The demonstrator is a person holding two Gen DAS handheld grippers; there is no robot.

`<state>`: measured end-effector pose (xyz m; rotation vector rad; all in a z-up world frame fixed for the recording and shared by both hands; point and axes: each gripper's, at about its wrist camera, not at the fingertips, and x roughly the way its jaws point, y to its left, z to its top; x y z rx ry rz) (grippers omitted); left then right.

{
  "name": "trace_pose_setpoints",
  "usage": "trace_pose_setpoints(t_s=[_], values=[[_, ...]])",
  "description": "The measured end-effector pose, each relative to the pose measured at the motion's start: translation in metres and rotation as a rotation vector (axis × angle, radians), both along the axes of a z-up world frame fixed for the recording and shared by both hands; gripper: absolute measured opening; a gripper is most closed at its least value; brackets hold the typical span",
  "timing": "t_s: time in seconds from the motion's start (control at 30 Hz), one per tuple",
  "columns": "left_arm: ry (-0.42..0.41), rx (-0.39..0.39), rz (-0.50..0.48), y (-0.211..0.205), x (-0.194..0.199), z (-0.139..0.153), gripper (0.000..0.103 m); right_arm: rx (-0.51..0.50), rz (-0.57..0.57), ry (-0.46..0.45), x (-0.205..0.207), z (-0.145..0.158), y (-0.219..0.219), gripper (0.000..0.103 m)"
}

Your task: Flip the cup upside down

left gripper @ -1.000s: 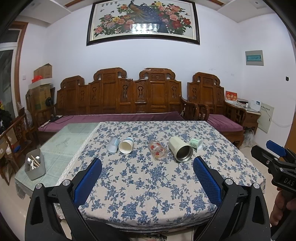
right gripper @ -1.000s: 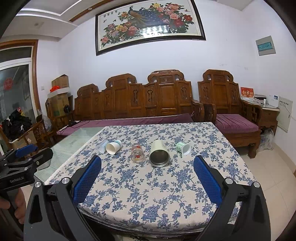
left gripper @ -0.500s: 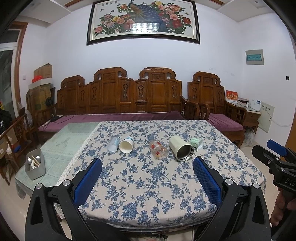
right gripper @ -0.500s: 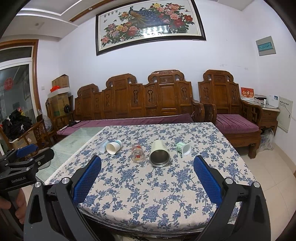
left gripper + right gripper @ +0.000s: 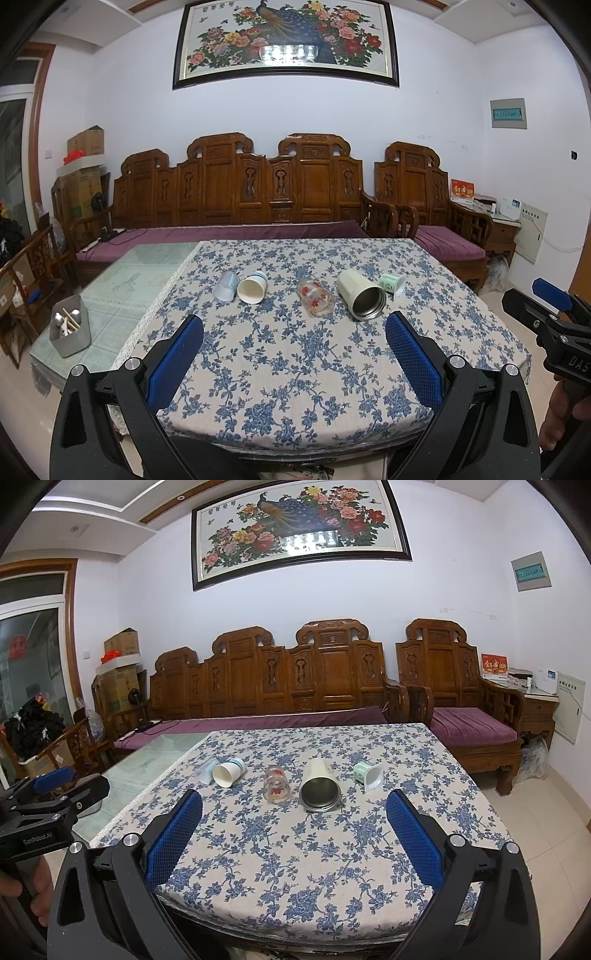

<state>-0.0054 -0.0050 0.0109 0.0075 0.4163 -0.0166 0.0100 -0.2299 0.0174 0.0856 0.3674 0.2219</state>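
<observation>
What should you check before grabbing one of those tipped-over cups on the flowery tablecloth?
1. Left gripper open wide enough: ok, blue fingers spread, nothing between them.
2. Right gripper open: ok, also empty.
3. Cups reachable: not ok yet, both grippers sit back at the near table edge, apart from the row.
4. Cups' pose: ok to read, all five lie on their sides: clear plastic cup, white paper cup, flowered glass, cream metal tumbler, green cup.
5. Room around each cup: not ok for the clear plastic cup and white paper cup, which lie close together; touching cannot tell.
6. Path over the tablecloth: ok.
</observation>
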Motion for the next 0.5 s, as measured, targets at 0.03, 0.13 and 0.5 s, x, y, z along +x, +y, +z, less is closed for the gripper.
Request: trace_pose_setpoints(t_s=[0.03,0.13,0.5], values=[[-0.001,-0.002,-0.001,0.0002,-0.0001,0.0003,0.095,0.001,0.001,0.0,-0.0001,-0.0003,0.0001,0.1],[-0.004,-0.003,-0.001,-0.0005,0.0001,0.0006,0.095,0.002,0.002,0.0,0.0,-0.0005,0.0,0.1],[-0.009,-0.012,-0.007,0.0014,-0.0019,0.0004,0.095,0.002,0.003,-0.002,-0.0004,-0.0002,0.0003,0.1]])
